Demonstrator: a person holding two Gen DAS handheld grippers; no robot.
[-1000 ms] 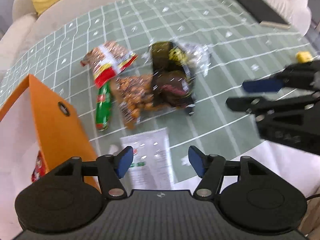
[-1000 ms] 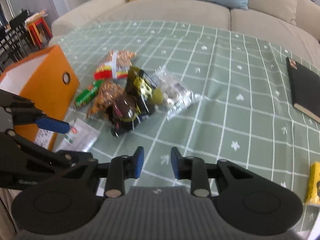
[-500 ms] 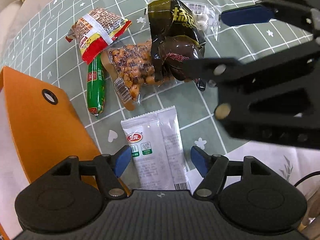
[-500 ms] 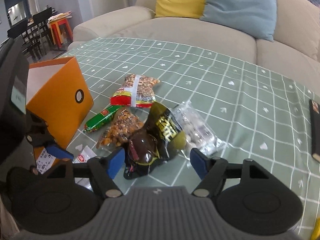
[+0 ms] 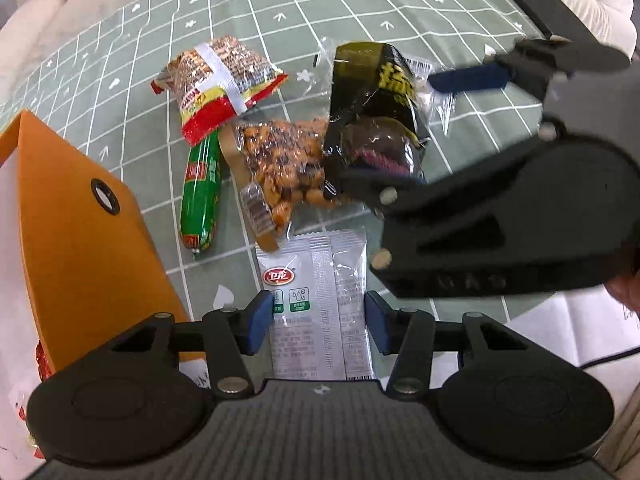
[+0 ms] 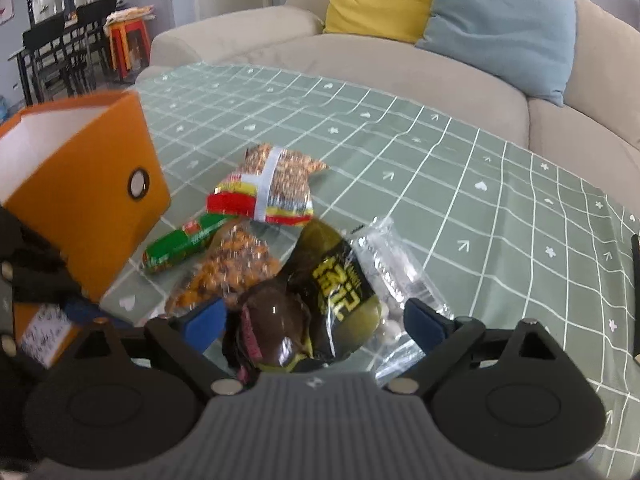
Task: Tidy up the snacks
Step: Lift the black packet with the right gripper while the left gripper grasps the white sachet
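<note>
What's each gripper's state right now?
Left gripper: jaws just closing around the white packet, pads at its edges, grip unclear.
Right gripper: open, just widened, straddling the dark snack bags.

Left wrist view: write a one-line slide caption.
Left gripper straddling a white sachet beside the orange box.

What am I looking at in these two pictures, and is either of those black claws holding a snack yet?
Each picture comes from a camera on a hand-held gripper, looking along its fingers. The left gripper points down at a white packet between its jaws, which have just been closing; the pads seem not to press yet. The right gripper, jaws just opened wide, straddles a dark olive packet without gripping. A green sausage, peanuts and an orange box are on the checked tablecloth.
</note>
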